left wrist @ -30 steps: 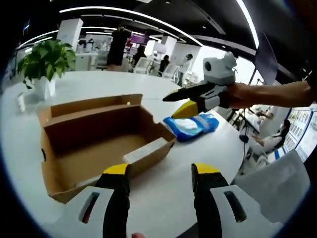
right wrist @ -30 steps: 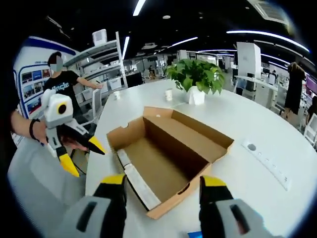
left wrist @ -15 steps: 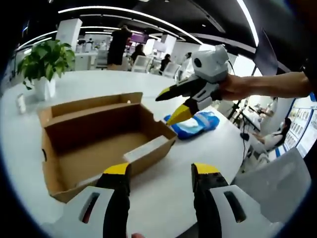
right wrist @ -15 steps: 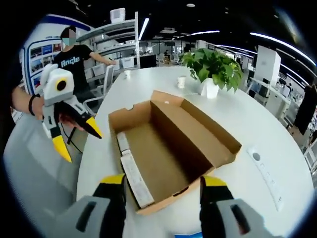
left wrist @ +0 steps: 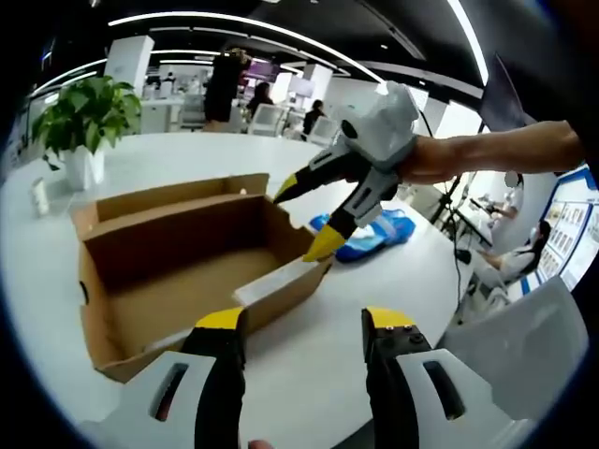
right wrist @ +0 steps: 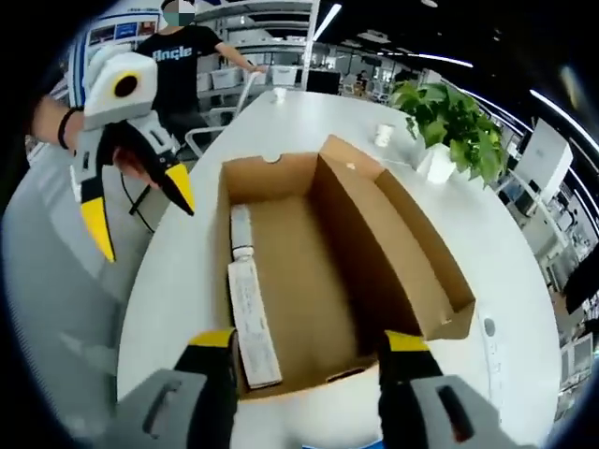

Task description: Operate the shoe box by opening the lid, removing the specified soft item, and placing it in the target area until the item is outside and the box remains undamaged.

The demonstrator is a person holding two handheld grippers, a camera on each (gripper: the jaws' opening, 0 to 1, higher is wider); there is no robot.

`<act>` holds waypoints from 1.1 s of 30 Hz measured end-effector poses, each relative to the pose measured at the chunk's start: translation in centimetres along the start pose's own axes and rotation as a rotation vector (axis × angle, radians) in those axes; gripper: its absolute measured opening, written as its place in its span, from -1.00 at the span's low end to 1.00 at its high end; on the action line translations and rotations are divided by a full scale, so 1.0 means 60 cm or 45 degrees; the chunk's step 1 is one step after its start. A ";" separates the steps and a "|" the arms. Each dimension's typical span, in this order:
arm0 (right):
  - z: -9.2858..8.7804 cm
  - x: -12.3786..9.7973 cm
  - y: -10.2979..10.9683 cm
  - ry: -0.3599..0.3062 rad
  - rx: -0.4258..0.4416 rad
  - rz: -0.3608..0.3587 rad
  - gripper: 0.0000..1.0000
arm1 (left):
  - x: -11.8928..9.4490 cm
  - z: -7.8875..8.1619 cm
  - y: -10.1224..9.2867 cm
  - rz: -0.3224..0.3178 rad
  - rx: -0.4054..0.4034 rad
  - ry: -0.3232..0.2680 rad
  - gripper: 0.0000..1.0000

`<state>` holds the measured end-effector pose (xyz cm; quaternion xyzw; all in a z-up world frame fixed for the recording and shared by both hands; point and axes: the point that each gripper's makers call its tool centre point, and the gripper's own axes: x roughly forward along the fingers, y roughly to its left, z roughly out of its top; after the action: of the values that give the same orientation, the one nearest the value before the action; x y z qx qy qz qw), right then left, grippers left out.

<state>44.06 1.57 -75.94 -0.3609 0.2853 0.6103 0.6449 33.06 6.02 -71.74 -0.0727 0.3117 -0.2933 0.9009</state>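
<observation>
We see the box (left wrist: 187,271) (right wrist: 328,271) lying open on the white table (left wrist: 374,290), its lid folded back, and the blue soft item (left wrist: 370,234) resting on the table just beyond the box's far right corner. Our right gripper (left wrist: 304,217) hangs over that corner with its jaws spread, grasping nothing. Our left gripper (left wrist: 304,323) (right wrist: 140,210) waits near the box's near side, jaws parted too, while a plant (left wrist: 84,117) stands far left.

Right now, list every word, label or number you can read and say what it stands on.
"dncle", roughly; white letters on a person's black T-shirt, partly cut off.
White label strip inside the shoe box: print too small to read.
Wall posters: blurred, unreadable.
</observation>
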 end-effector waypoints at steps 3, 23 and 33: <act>-0.006 0.012 0.000 0.019 -0.026 0.026 0.20 | -0.001 0.000 0.001 0.004 -0.002 -0.001 0.00; -0.001 0.064 0.019 0.107 -0.184 0.270 0.34 | 0.002 -0.006 0.013 0.008 -0.007 0.010 -0.01; 0.004 0.063 0.007 0.142 -0.282 0.251 0.37 | 0.004 -0.009 0.019 0.007 -0.004 0.017 0.00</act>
<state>43.99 3.92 -78.90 -0.4334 0.2856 0.6773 0.5214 33.45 6.84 -72.66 -0.0712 0.3182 -0.2909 0.8995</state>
